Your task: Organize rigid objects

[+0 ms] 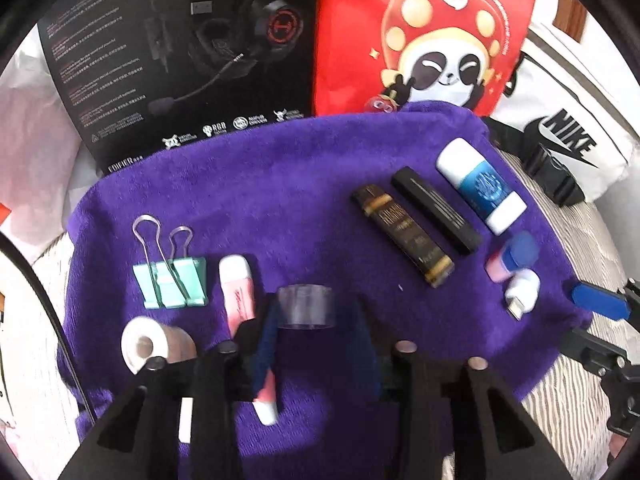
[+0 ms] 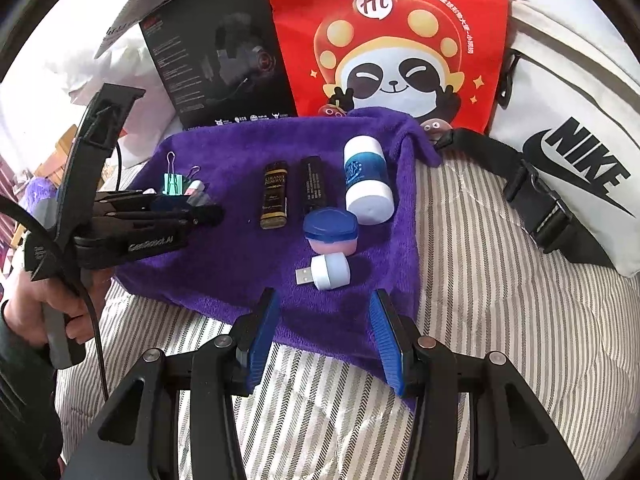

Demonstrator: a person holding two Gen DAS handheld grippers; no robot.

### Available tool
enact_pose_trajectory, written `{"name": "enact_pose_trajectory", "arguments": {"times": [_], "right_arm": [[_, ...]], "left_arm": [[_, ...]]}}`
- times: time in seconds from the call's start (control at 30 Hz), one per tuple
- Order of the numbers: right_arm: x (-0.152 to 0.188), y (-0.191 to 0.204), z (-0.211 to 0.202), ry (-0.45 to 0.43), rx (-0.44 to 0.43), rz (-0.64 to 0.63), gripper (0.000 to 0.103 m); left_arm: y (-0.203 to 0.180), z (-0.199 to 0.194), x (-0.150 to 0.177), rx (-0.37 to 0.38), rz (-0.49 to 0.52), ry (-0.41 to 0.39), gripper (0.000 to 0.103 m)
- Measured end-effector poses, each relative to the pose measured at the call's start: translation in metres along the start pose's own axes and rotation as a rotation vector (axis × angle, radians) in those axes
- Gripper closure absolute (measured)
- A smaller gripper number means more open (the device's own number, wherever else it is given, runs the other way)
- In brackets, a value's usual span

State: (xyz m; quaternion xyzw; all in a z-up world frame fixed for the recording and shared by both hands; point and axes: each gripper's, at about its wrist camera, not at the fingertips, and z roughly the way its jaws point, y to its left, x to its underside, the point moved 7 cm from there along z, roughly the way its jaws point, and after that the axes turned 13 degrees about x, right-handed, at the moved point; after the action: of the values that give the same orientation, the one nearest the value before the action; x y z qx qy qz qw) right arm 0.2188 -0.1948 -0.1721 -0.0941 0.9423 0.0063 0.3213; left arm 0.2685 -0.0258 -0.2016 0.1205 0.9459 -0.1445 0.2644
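A purple towel (image 1: 280, 184) lies on the striped bed. On it, in the left wrist view, are a green binder clip (image 1: 172, 280), a pink highlighter (image 1: 240, 292), a roll of white tape (image 1: 148, 346), a clear tape ring (image 1: 306, 306), a brown-gold tube (image 1: 402, 234), a black tube (image 1: 436, 208), a blue-white bottle (image 1: 480, 184), a blue-lidded pink jar (image 1: 514, 256) and a white USB plug (image 1: 522, 292). My left gripper (image 1: 316, 320) is open with the clear tape ring between its fingertips. My right gripper (image 2: 324, 312) is open and empty, just short of the USB plug (image 2: 326, 270).
A black headset box (image 1: 180, 60) and a red panda bag (image 1: 424, 36) stand behind the towel. A white Nike bag (image 2: 572, 152) with a black buckle strap lies at the right. The towel (image 2: 224, 264) ends near the right gripper on striped bedding (image 2: 480, 280).
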Motion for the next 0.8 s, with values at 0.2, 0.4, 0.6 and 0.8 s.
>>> {"name": "enact_pose_trajectory", "arguments": {"times": [0.2,0.4,0.6,0.8], "right_arm": [[0.002,-0.005,-0.012,-0.020,0.010,0.010,0.051],[0.006,-0.012,-0.029,-0.038,0.024,0.031,0.042],[0.011,-0.005,-0.047,-0.047,0.017,0.031,0.032],[0.015,0.011,-0.067,-0.062,0.021,0.021,0.017]], "left_arm": [[-0.010,-0.006,0.016,0.013,-0.002,0.019,0.055],[-0.018,-0.029,0.027,0.021,-0.015,0.003,0.045],[-0.033,-0.077,0.038,0.005,-0.007,-0.076,0.025],[-0.034,-0.134,0.058,-0.058,-0.038,-0.158,0.005]]}}
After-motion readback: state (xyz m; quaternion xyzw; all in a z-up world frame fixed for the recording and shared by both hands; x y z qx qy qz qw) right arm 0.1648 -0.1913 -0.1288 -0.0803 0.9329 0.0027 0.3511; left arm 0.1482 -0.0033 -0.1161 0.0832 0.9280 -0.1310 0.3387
